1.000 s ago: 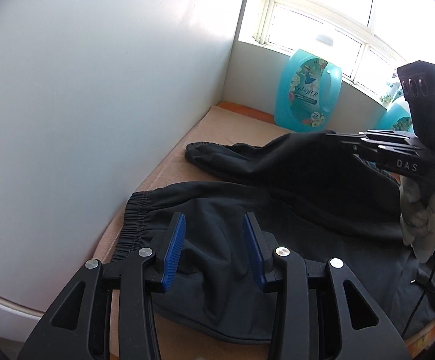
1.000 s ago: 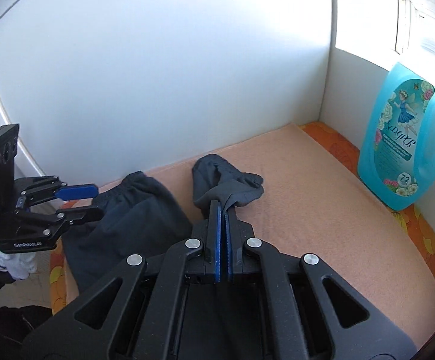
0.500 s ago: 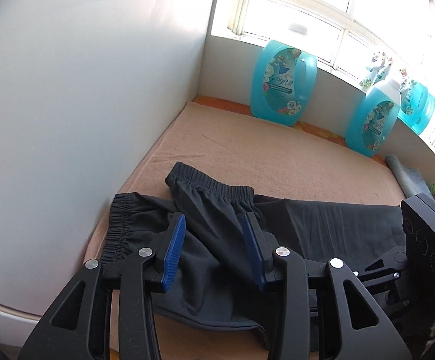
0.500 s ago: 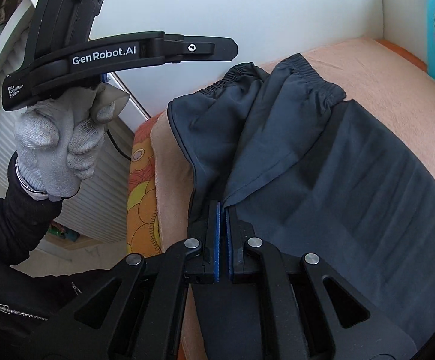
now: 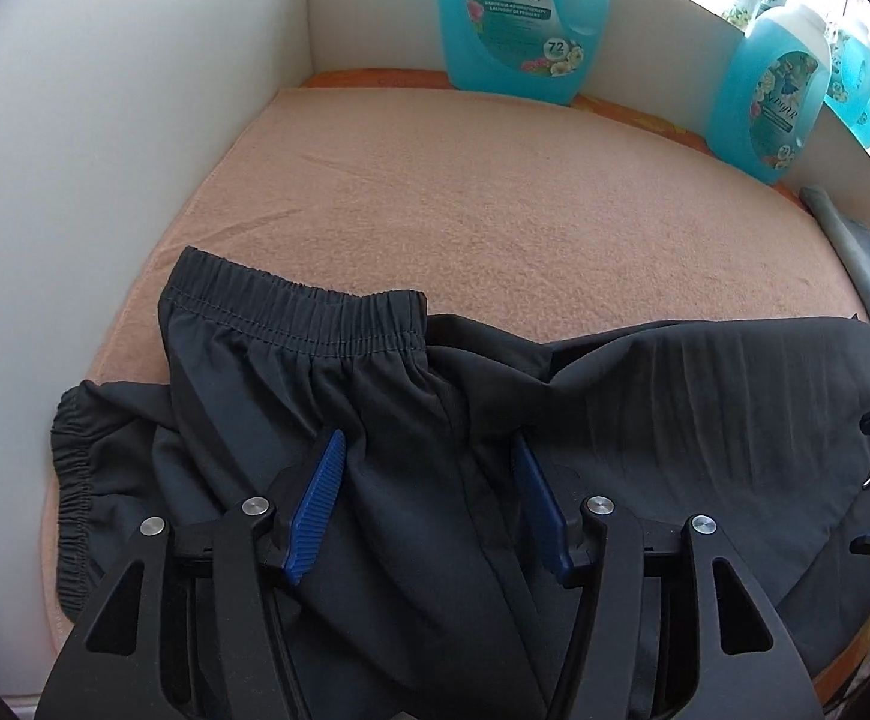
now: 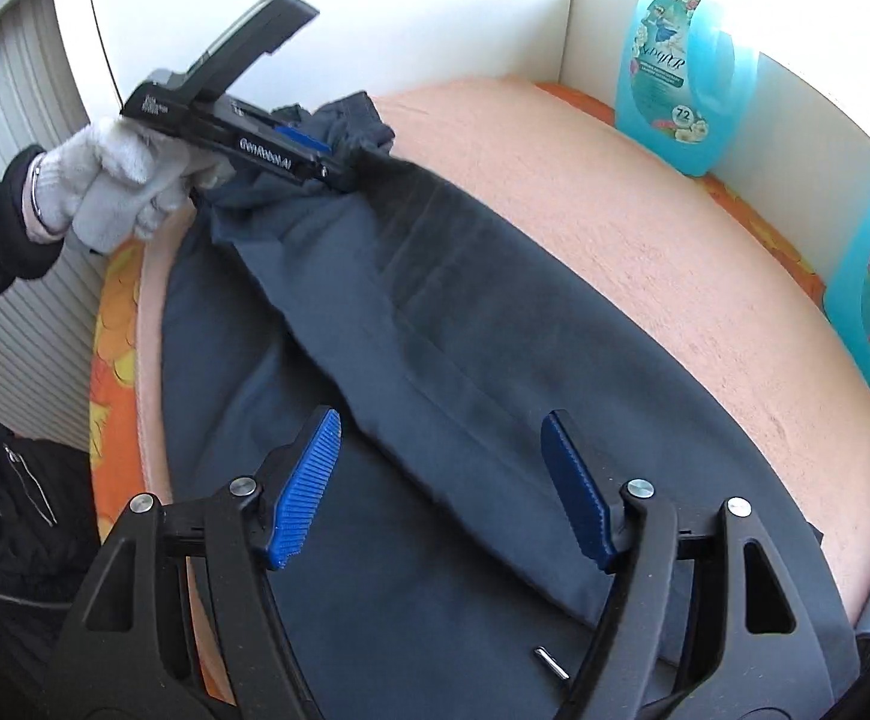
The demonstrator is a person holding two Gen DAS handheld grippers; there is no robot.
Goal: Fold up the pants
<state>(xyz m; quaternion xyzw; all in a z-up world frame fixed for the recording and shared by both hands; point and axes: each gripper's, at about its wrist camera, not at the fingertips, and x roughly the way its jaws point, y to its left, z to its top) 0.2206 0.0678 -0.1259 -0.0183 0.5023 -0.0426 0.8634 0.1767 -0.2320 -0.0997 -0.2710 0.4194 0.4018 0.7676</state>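
As the fold comes down, dark pants (image 5: 555,396) lie along the near edge of a peach towel (image 5: 495,192), one leg doubled back so its cuff sits by the elastic waistband (image 5: 291,312). That lay suggests a lengthwise fold just made, with both ends brought level for squaring up.

Both tools are letting go. On the left gripper (image 5: 429,504) the jaws are opening, cloth bunched between the ribbed blue pads (image 5: 315,510) but no longer pinched. On the right gripper (image 6: 441,486) the jaws are also opening, spread above a raised seam ridge that runs between them, neither pad pressing it. A white knit-gloved hand (image 6: 111,180) steers the left tool at the waistband end.

The fabric looks thin, smooth and slightly slick, holding soft creases rather than sharp ones; the gathered waistband is thick and ribbed with stitching. The towel beneath is nappy and should grip the cloth. Turquoise detergent jugs (image 5: 519,18), hard translucent plastic with moulded handles, stand against the white wall (image 5: 105,120), well clear of the work.
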